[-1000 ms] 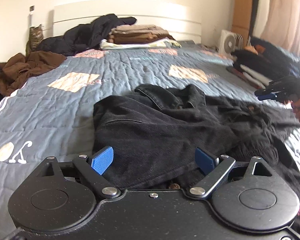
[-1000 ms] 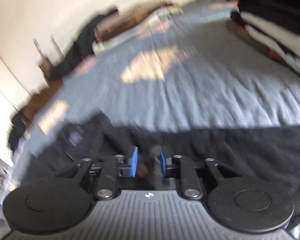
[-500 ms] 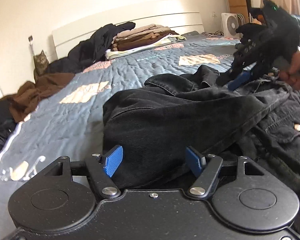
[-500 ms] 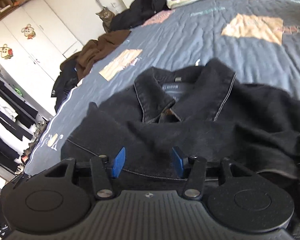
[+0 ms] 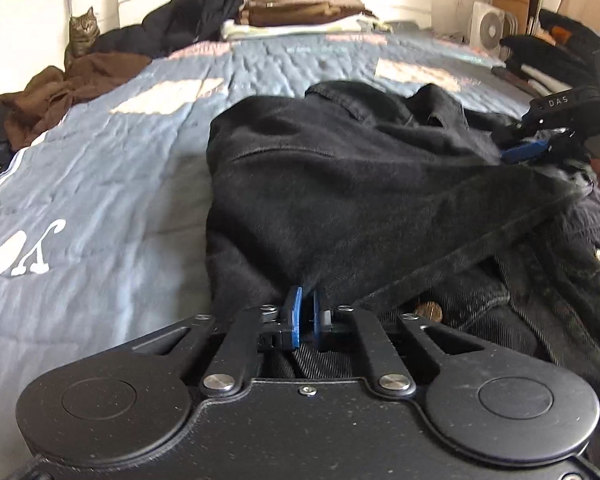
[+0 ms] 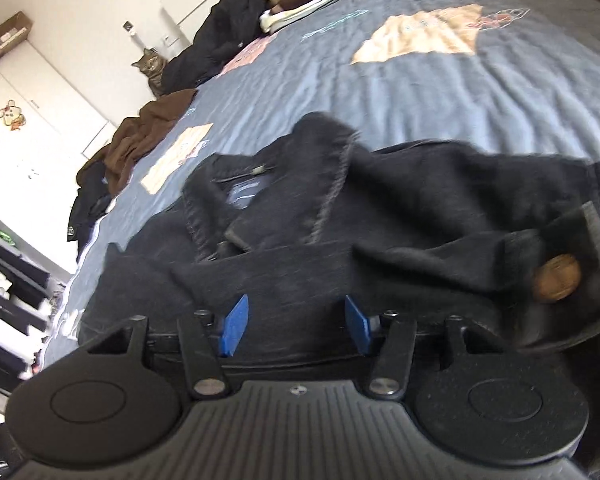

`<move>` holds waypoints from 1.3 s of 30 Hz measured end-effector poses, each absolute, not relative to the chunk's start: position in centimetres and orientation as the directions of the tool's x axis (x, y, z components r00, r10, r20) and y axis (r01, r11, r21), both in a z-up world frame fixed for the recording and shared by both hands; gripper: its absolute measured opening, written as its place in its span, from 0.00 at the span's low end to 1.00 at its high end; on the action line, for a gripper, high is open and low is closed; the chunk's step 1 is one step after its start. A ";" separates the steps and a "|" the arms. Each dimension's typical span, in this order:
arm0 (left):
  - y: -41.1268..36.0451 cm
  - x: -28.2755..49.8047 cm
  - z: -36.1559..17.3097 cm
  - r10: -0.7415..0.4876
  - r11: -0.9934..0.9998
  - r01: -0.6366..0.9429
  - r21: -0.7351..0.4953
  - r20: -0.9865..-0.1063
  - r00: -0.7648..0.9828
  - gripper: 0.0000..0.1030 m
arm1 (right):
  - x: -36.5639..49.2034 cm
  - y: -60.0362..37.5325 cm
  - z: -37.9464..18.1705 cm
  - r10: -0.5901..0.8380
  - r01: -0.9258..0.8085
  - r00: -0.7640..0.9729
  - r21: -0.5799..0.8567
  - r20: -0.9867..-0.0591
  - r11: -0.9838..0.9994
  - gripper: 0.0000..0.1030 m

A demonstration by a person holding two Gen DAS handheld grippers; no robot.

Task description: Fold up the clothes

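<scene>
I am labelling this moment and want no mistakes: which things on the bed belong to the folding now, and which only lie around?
In the job:
- black denim jacket
- left gripper, fingers shut on the jacket's edge
- right gripper, fingers open over the jacket

Only lying about:
- brown garment
- folded stack near the headboard
- dark coat
- cat
- fan

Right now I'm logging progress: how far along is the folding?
Done: folded stacks sit by the headboard. In hand: the left gripper is shut on the black jacket; the right gripper hangs open above it. Left: the jacket's folds and the brown heap.
</scene>
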State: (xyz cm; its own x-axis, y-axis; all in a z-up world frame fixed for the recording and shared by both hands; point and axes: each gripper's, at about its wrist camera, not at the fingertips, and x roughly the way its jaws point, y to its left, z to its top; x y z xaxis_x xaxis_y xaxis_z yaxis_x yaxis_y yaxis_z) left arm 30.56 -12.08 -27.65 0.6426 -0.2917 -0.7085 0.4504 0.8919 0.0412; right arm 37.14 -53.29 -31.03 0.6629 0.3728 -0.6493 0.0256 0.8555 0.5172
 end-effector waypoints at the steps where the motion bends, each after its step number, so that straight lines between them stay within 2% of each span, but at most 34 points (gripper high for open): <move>1: -11.9 30.6 -27.5 -0.286 0.893 0.448 0.042 -0.717 0.636 0.06 | 37.0 -53.7 -31.0 0.351 0.033 0.673 0.500 -0.651 0.865 0.51; 4: -11.0 30.9 -27.3 -0.304 0.894 0.448 -0.007 -0.744 0.595 0.06 | 36.7 -55.5 -31.7 0.394 0.029 0.677 0.558 -0.621 0.829 0.44; 5: -10.6 31.0 -27.2 -0.316 0.893 0.450 -0.029 -0.751 0.579 0.07 | 36.6 -55.6 -31.7 0.394 0.022 0.677 0.552 -0.622 0.834 0.40; 7: -10.1 31.1 -26.8 -0.341 0.889 0.452 -0.065 -0.754 0.561 0.06 | 36.6 -55.7 -31.8 0.387 0.023 0.675 0.543 -0.628 0.839 0.39; 9: -9.8 31.2 -26.3 -0.366 0.886 0.453 -0.098 -0.748 0.554 0.07 | 36.6 -55.5 -31.4 0.367 0.050 0.674 0.536 -0.641 0.843 0.40; 10: -9.8 31.1 -25.8 -0.377 0.887 0.448 -0.112 -0.738 0.561 0.07 | 36.5 -55.1 -30.9 0.350 0.058 0.675 0.519 -0.650 0.853 0.47; 13: -10.2 30.5 -24.2 -0.429 0.881 0.448 -0.153 -0.658 0.619 0.10 | 36.0 -52.7 -28.8 0.369 -0.025 0.695 0.492 -0.617 0.870 0.53; 14: -10.4 30.4 -23.9 -0.446 0.879 0.445 -0.169 -0.620 0.646 0.17 | 36.1 -51.8 -28.4 0.385 -0.056 0.692 0.487 -0.610 0.872 0.54; 15: -10.6 30.3 -23.8 -0.460 0.878 0.440 -0.189 -0.592 0.662 0.33 | 36.3 -50.9 -27.9 0.400 -0.086 0.690 0.481 -0.604 0.873 0.55; 17: -11.1 30.8 -24.4 -0.481 0.873 0.422 -0.246 -0.574 0.662 0.49 | 36.8 -49.2 -27.4 0.421 -0.126 0.681 0.470 -0.599 0.873 0.56; 20: -11.5 32.2 -26.8 -0.480 0.875 0.375 -0.305 -0.644 0.596 0.49 | 38.0 -48.2 -28.6 0.411 -0.102 0.658 0.465 -0.632 0.879 0.56; 24: -10.4 32.7 -28.4 -0.446 0.887 0.372 -0.274 -0.717 0.536 0.25 | 38.7 -48.8 -30.7 0.375 -0.043 0.642 0.457 -0.669 0.888 0.56; 26: -9.5 32.9 -28.6 -0.439 0.890 0.359 -0.280 -0.737 0.514 0.16 | 38.3 -50.4 -31.1 0.360 -0.019 0.665 0.467 -0.654 0.884 0.55; 32: -9.2 32.5 -26.6 -0.429 0.892 0.368 -0.261 -0.744 0.513 0.17 | 37.5 -53.1 -31.0 0.317 0.040 0.673 0.461 -0.668 0.887 0.52; 34: -9.2 32.2 -25.1 -0.460 0.880 0.388 -0.275 -0.697 0.550 0.19 | 37.3 -53.0 -30.6 0.304 0.044 0.672 0.446 -0.675 0.894 0.57; 35: -9.3 32.1 -24.3 -0.492 0.866 0.396 -0.304 -0.659 0.569 0.26 | 37.1 -52.7 -30.3 0.319 0.032 0.678 0.460 -0.662 0.887 0.57; 36: -9.4 32.3 -23.7 -0.542 0.840 0.403 -0.365 -0.615 0.573 0.37 | 37.0 -52.5 -30.1 0.334 0.019 0.684 0.473 -0.648 0.881 0.57; 38: -10.3 33.4 -23.4 -0.654 0.755 0.428 -0.496 -0.533 0.537 0.50 | 36.8 -52.0 -29.7 0.362 -0.006 0.696 0.500 -0.620 0.866 0.58; 39: -11.4 34.3 -23.9 -0.710 0.703 0.442 -0.558 -0.503 0.493 0.51 | 36.7 -51.8 -29.4 0.377 -0.018 0.701 0.512 -0.606 0.859 0.59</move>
